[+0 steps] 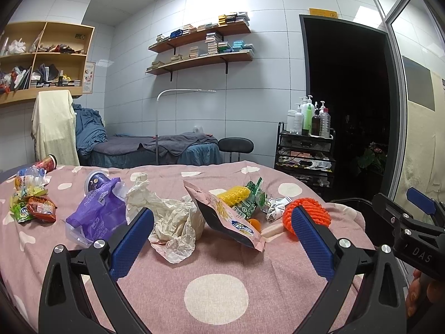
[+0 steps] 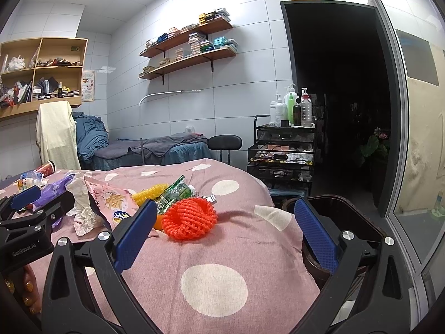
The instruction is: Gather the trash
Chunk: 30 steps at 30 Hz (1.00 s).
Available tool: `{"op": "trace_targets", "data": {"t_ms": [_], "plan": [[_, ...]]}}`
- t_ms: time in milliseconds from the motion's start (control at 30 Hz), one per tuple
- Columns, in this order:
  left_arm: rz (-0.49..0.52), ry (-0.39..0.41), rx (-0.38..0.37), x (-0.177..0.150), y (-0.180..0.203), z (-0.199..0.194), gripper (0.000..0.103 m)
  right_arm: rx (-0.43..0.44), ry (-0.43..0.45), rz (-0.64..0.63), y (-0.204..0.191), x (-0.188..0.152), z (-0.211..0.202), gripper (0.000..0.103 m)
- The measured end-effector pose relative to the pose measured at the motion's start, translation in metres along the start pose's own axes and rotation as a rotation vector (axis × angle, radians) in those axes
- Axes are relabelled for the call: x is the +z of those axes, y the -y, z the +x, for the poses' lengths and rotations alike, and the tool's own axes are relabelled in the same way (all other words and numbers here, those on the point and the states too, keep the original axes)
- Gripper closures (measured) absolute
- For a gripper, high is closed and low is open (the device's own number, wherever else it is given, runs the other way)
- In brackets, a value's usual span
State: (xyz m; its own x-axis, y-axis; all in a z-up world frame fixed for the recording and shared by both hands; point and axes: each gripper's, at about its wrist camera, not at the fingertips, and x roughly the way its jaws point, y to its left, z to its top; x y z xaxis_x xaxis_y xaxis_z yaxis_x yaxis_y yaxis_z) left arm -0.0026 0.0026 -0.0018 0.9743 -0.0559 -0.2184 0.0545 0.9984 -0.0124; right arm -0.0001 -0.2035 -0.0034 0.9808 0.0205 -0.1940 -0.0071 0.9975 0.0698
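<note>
Trash lies scattered on a pink dotted bedspread. In the left wrist view I see crumpled white paper, a pink snack pouch, a purple bag, a yellow foam net, a green wrapper and an orange foam net. My left gripper hangs open just short of the paper and pouch, holding nothing. My right gripper is open too, with the orange foam net just ahead of its left finger. A dark bin stands past the bed's right edge.
More wrappers, a plastic bottle, a red can and a blue cup lie at the far left. Beyond the bed stand a black trolley with bottles, a stool and a massage bed. A glass door runs along the right.
</note>
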Motion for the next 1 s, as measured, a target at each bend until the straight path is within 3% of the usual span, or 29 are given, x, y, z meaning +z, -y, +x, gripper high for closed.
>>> {"op": "trace_targets", "data": {"t_ms": [1000], "plan": [[0.003,-0.081,0.011,-0.003,-0.005,0.012,0.005,0.048,-0.115,-0.001,-0.005,-0.004,0.021,0.005]]}}
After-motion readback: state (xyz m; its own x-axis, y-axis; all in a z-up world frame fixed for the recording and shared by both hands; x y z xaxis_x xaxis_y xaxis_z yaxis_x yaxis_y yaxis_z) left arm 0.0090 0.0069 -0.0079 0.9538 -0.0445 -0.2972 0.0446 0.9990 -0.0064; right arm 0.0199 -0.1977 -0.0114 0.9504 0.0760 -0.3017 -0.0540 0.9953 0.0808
